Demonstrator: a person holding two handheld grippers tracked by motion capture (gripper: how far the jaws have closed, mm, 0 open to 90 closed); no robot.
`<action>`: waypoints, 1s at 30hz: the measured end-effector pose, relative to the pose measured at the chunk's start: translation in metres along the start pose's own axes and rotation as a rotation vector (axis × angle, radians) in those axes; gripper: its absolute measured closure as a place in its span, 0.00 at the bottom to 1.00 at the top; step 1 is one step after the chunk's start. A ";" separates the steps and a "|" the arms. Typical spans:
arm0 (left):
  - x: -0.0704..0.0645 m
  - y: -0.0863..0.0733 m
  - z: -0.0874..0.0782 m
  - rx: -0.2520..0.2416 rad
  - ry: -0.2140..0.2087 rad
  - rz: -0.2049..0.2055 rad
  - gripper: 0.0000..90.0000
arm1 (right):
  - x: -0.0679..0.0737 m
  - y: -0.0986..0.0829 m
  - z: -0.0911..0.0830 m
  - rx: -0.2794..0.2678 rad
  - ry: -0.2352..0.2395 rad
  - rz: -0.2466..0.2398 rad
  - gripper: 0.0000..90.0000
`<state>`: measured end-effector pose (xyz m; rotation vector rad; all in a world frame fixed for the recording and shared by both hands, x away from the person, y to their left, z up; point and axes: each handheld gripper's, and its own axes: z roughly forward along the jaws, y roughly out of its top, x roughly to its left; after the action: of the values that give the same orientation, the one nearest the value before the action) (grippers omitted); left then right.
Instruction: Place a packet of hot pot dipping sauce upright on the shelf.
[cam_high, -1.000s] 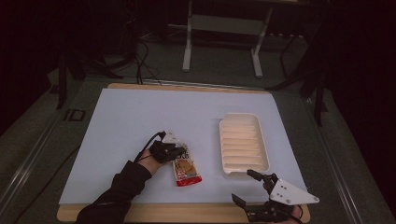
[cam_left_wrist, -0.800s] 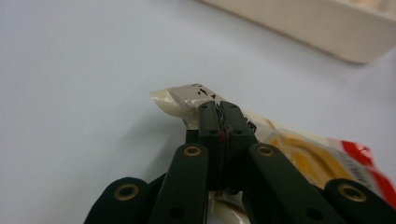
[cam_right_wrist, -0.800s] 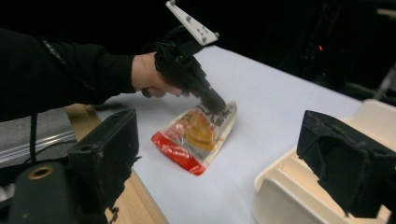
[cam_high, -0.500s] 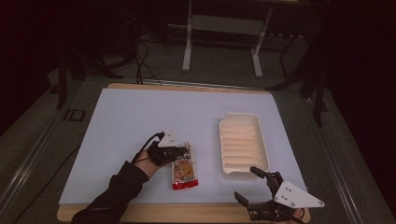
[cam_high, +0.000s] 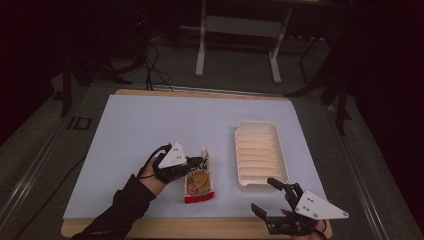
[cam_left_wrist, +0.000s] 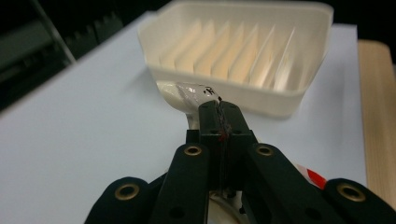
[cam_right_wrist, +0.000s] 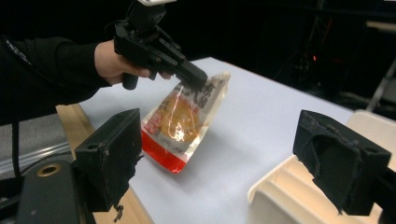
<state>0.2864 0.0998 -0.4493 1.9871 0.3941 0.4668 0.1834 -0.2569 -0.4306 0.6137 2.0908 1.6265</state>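
Left gripper (cam_high: 200, 162), fingers clamped on the top edge of a clear plastic snack pouch with red bottom band (cam_high: 199, 184); pouch lies on the pale blue worktop (cam_high: 125, 130), left of centre. Just beside it to the right, a cream ribbed plastic tray (cam_high: 260, 152). Right gripper (cam_high: 267, 197) at the near edge, fingers wide apart, holding nothing.

Landmark: ribbed tray (cam_high: 260, 155).
Left of tray: snack packet (cam_high: 199, 178) with left gripper (cam_high: 194, 163) clamped on its top edge; a bare strip separates them.
Near side: right gripper (cam_high: 272, 197), jaws spread.
Far side: bare mat (cam_high: 165, 117).
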 end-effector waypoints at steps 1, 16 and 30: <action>-0.001 0.002 -0.003 -0.019 0.003 0.013 1.00 | 0.000 0.001 0.000 0.003 -0.005 -0.012 0.17; -0.028 0.019 -0.022 -0.170 -0.008 0.106 1.00 | -0.009 0.035 0.032 0.063 0.189 0.142 0.16; -0.044 0.030 -0.024 -0.210 -0.050 0.145 1.00 | -0.020 0.049 0.091 0.185 0.276 0.159 0.50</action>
<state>0.2385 0.0848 -0.4192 1.8256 0.1629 0.5264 0.2558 -0.1863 -0.4029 0.6620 2.4703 1.6970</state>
